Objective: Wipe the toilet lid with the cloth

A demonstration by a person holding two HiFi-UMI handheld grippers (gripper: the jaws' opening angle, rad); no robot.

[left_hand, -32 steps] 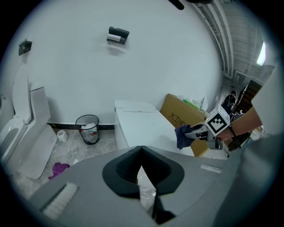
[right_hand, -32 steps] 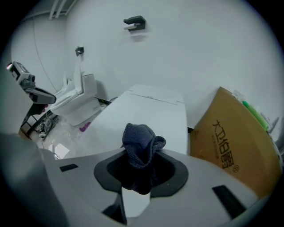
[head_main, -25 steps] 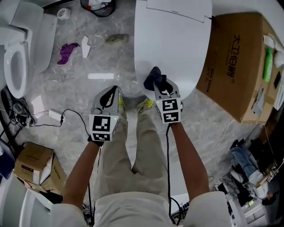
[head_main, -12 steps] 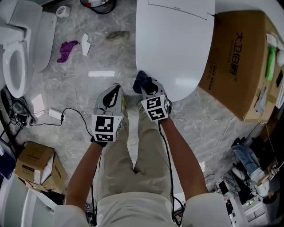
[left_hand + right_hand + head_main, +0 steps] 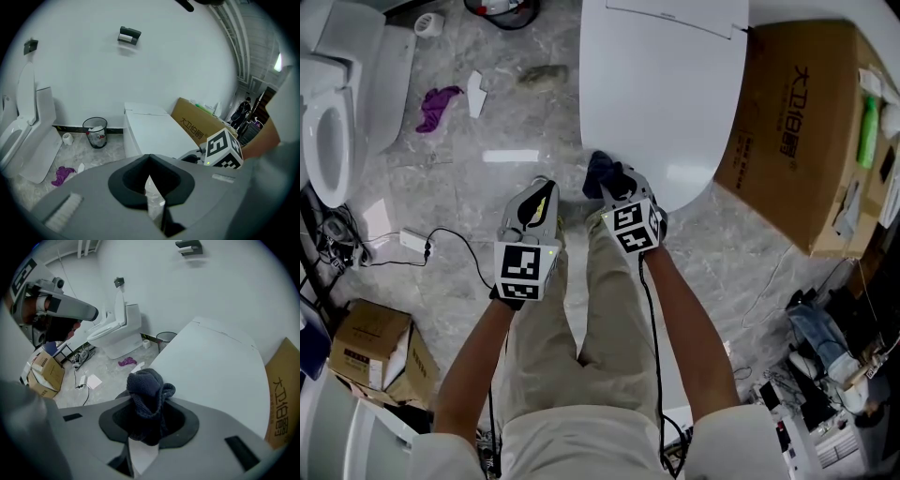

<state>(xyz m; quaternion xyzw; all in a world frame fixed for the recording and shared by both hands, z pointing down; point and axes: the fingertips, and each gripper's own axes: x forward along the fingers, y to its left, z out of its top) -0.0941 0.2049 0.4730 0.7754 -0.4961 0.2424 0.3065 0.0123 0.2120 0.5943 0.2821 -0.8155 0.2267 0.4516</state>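
The white toilet lid (image 5: 666, 84) fills the top middle of the head view, closed and smooth. My right gripper (image 5: 614, 183) is shut on a bunched dark blue cloth (image 5: 602, 172) at the lid's near left edge. In the right gripper view the cloth (image 5: 147, 392) bulges up out of the right gripper (image 5: 150, 420), with the toilet lid (image 5: 215, 362) spread out just beyond it. My left gripper (image 5: 541, 187) hangs over the floor to the left of the lid, above my knee, shut on nothing. In its own view the left gripper (image 5: 149, 159) has its jaws together.
A big cardboard box (image 5: 797, 122) stands tight against the lid's right side. A second toilet (image 5: 328, 131) with its seat showing is at far left. On the marble floor lie a purple rag (image 5: 436, 105), paper scraps, a cable (image 5: 441, 244) and a small carton (image 5: 370, 352). A waste bin (image 5: 95, 131) stands by the wall.
My right gripper has carried the cloth leftward along the lid's near edge, from the front rim to its near left corner. The left gripper has hardly moved.
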